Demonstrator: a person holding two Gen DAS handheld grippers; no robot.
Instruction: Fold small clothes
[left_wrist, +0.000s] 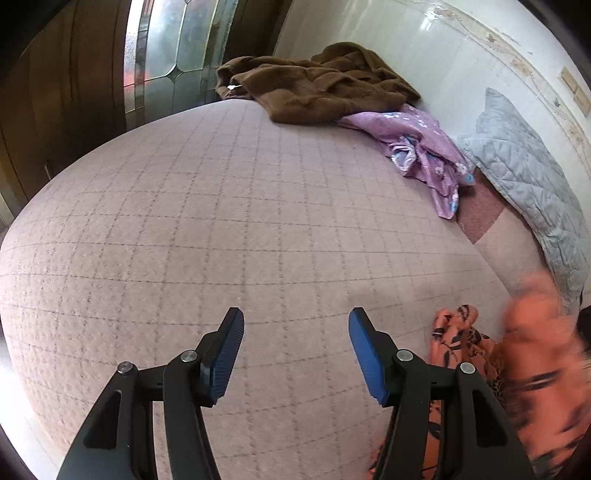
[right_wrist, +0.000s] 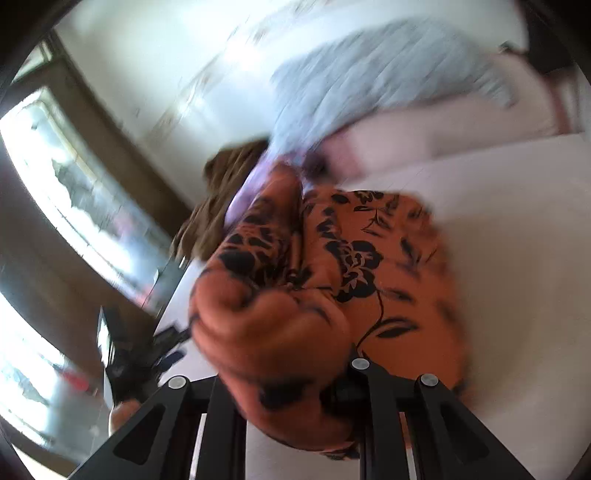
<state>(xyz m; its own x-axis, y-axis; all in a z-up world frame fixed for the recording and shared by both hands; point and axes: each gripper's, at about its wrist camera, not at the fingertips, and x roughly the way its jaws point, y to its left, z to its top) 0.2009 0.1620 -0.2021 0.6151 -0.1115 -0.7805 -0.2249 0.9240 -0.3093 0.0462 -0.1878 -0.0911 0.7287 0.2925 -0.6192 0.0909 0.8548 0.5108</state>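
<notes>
An orange garment with a black flower print (left_wrist: 461, 339) lies bunched at the lower right of the pink quilted bed (left_wrist: 221, 221). My left gripper (left_wrist: 295, 354) is open and empty, above bare bed to the left of the garment. In the right wrist view the orange garment (right_wrist: 332, 266) is bunched over my right gripper (right_wrist: 288, 373) and hides its fingertips; the gripper seems shut on the cloth and lifts it. That view is blurred by motion. The left gripper (right_wrist: 147, 354) shows there at the lower left.
A brown fleece garment (left_wrist: 317, 85) lies at the far end of the bed. A purple flowered garment (left_wrist: 424, 147) lies to its right. A grey quilted pillow (left_wrist: 528, 184) leans on the white wall. A glass door stands behind the bed.
</notes>
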